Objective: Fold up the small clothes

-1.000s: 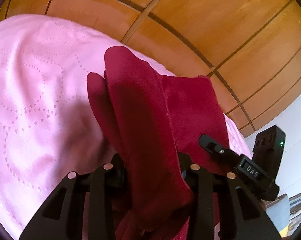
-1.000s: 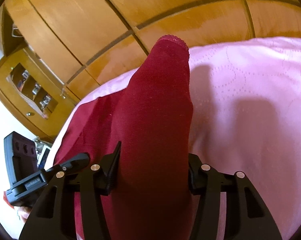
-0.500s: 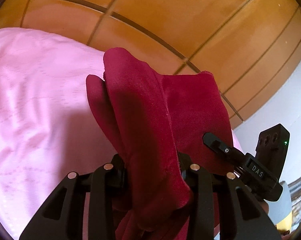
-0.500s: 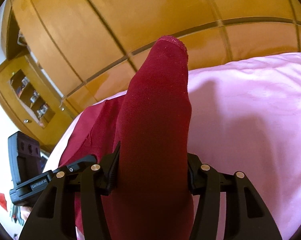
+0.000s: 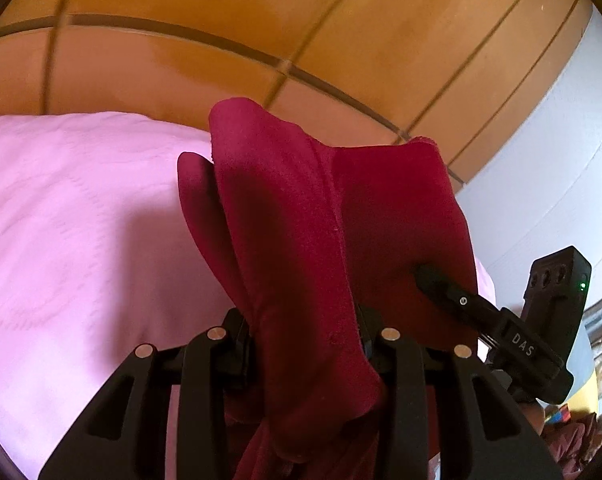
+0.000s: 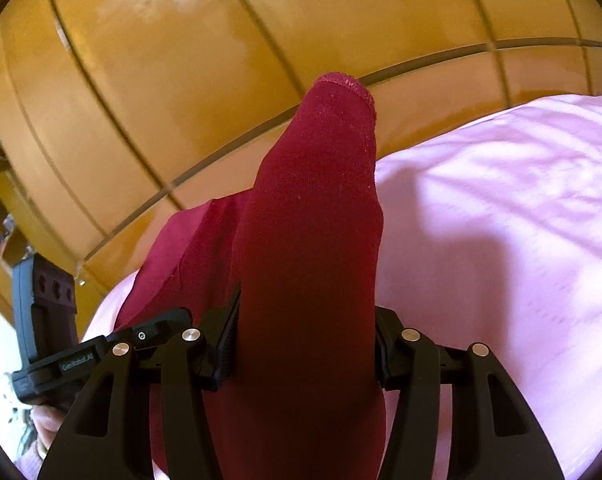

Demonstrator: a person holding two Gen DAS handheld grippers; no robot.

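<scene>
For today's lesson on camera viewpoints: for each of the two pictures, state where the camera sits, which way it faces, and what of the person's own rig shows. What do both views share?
Left wrist: sits on the left gripper, facing along its fingers at the red garment; the right gripper shows.
Right wrist: sits on the right gripper, facing along its fingers; the left gripper shows.
Shared: the garment, pink bedspread, wooden panelling.

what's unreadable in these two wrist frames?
- Left tool fingertips: left wrist view, wrapped in the red garment.
- Right tool fingertips: right wrist view, same cloth covers them.
- Garment type and lower part: cut off by both bottom edges.
- Pink bedspread: pattern motion-blurred.
</scene>
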